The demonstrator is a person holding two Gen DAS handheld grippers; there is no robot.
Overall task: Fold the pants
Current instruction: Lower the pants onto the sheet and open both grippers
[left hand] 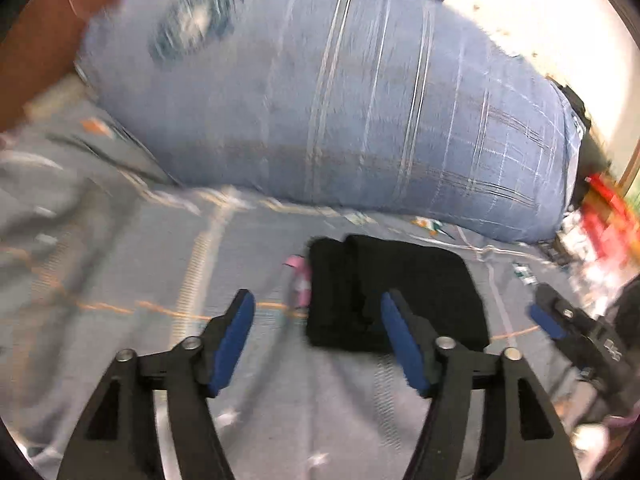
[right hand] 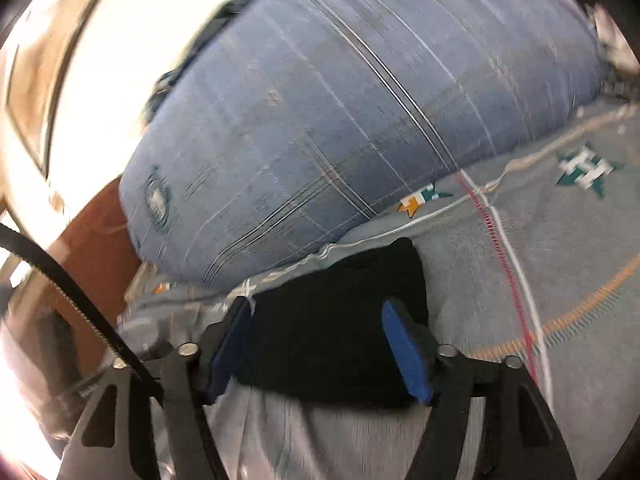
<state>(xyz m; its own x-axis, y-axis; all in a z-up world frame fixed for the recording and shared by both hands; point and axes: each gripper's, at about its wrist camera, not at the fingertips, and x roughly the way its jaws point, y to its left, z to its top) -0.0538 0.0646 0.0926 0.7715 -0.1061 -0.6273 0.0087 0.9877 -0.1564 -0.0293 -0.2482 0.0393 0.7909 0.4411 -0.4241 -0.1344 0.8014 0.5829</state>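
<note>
The black pants (left hand: 396, 292) lie folded into a compact rectangle on the grey patterned bedsheet (left hand: 160, 264). My left gripper (left hand: 318, 308) is open and empty, just short of the bundle's near left edge. The right gripper shows at the right of the left wrist view (left hand: 548, 320), beside the bundle. In the right wrist view the pants (right hand: 332, 320) lie between my open right gripper's (right hand: 316, 312) fingers, which hold nothing.
A large blue plaid pillow (left hand: 340, 100) lies behind the pants, also in the right wrist view (right hand: 340, 120). A small pink item (left hand: 300, 280) sits left of the bundle. A brown headboard (left hand: 36, 48) is at the back left; clutter with a red object (left hand: 608, 208) is at the right.
</note>
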